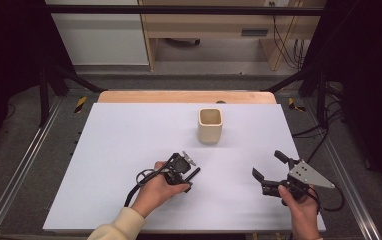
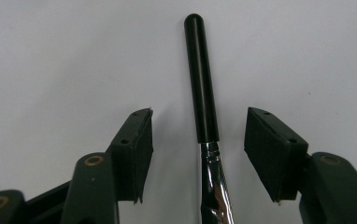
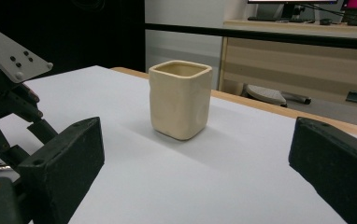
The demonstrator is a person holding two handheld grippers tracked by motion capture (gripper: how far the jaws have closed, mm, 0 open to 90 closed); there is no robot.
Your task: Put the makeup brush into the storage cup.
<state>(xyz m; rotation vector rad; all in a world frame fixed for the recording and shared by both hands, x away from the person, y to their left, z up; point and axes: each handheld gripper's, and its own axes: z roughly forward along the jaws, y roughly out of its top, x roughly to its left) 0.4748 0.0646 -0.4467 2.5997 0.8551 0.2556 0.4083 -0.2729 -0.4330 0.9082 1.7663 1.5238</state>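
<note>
while straddling brush (image 2: 201, 79), left gripper (image 2: 198, 140) spread | right gripper (image 3: 190, 168) spread | cup (image 3: 180, 99) unlabelled

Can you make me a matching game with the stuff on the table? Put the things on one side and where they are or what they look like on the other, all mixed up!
Things:
1. cup
2. brush handle
3. left gripper
4. right gripper

Descriptions:
A. black and slim, lying flat on the white sheet
B. cream, standing upright, nothing touching it
C. jaws wide apart with nothing between them
D. jaws on either side of the brush, pads not touching it

Pairs: 1-B, 2-A, 3-D, 4-C
</note>
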